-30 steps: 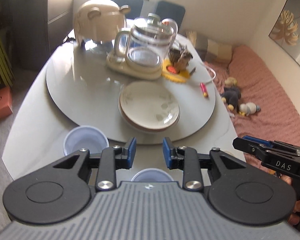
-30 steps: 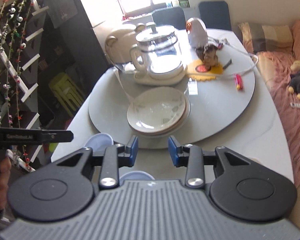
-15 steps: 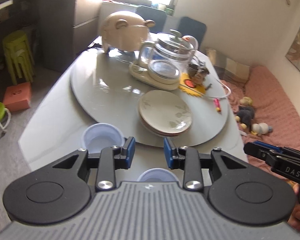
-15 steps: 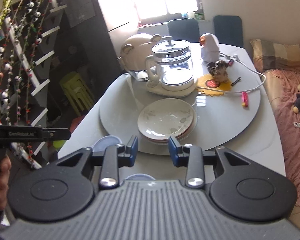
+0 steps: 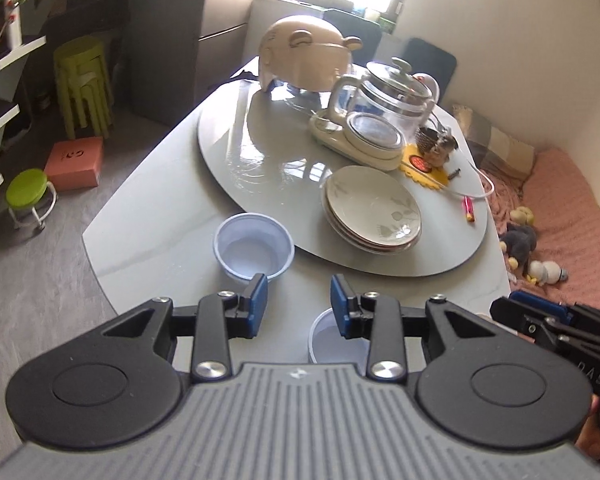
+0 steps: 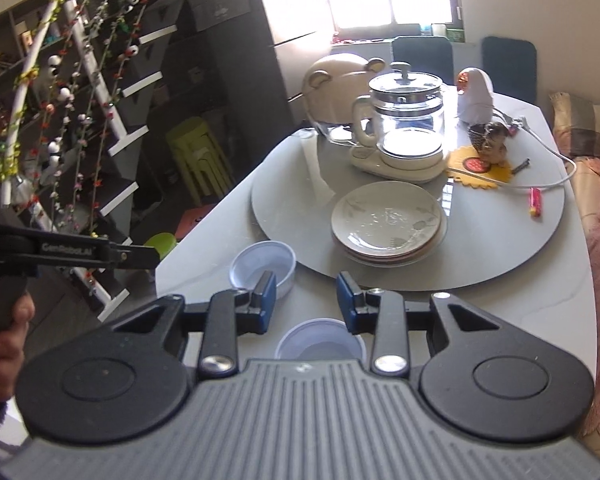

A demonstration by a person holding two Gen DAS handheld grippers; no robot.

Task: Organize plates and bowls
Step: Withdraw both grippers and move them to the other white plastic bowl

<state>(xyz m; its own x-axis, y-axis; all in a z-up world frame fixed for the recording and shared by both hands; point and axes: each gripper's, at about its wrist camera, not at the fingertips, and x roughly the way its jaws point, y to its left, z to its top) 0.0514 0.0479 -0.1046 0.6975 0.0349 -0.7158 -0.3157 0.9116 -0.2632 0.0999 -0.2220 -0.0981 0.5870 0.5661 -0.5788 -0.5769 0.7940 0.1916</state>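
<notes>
Grey table [image 5: 148,220] — plate stack [image 5: 374,210] flat, rims up

Two translucent white plastic bowls stand on the pale grey surface [image 5: 148,204]: one far bowl [image 5: 254,246] and one near bowl [image 6: 320,342]. One stack of cream leaf-patterned ceramic plates [image 5: 374,210] sits on the single round grey turntable [image 5: 260,152]; it seems to hold three or four plates, though the edges blur together. There is one glass kettle [image 6: 406,120], one beige pig-shaped cover [image 5: 304,56], one yellow scalloped coaster [image 6: 480,168] and two black grippers.
</notes>
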